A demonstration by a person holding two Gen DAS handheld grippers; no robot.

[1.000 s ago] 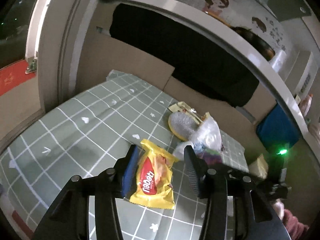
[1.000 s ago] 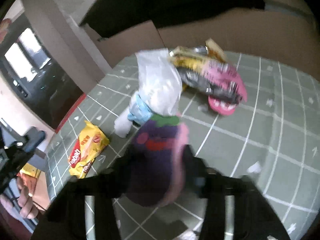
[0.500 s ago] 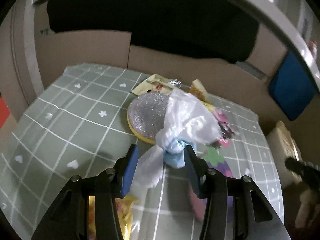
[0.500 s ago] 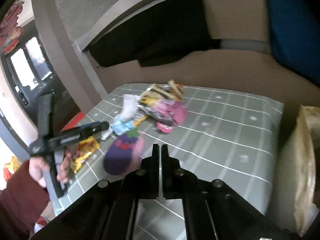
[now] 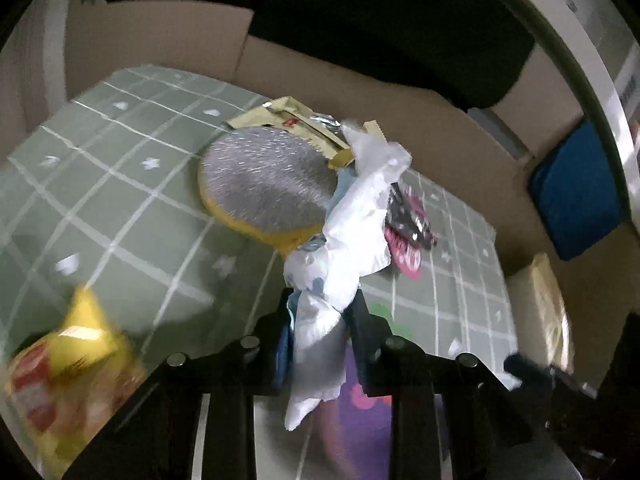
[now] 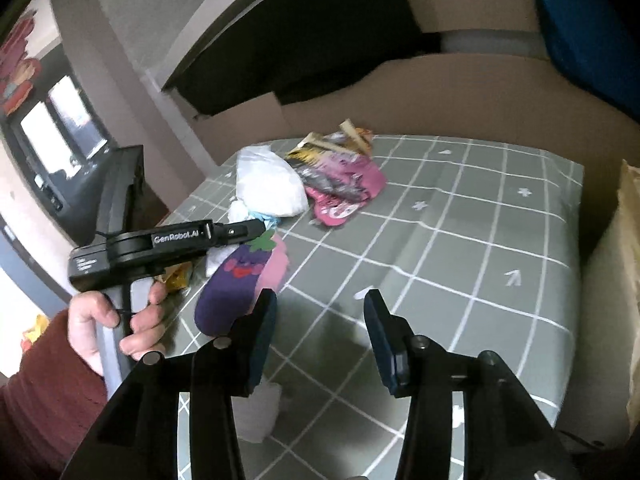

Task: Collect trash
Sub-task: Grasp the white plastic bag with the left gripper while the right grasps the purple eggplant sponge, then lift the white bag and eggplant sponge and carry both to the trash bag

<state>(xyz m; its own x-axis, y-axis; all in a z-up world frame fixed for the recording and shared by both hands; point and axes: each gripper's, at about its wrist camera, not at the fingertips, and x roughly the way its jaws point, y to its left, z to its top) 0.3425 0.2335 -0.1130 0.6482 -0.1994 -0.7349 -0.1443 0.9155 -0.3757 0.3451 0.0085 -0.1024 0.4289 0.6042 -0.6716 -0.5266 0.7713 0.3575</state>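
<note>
Left wrist view: the left gripper (image 5: 320,336) jaws are closing on the white plastic bag (image 5: 352,232), which sits between the 2 fingers.

Right wrist view: the right gripper (image 6: 320,328) jaws are opening with nothing between them; the purple wrapper (image 6: 236,280) lies just ahead-left.

Both tools are black. The right tool (image 6: 320,320) has two flat arms with round silver screws and dark blue pads on its fingers (image 6: 384,344). The left tool (image 6: 244,230) has a long black body with white letters that say GenRobot.AI, and a grey handle. The left hand (image 6: 116,324) comes out of a dark red knitted sleeve (image 6: 44,396).
</note>
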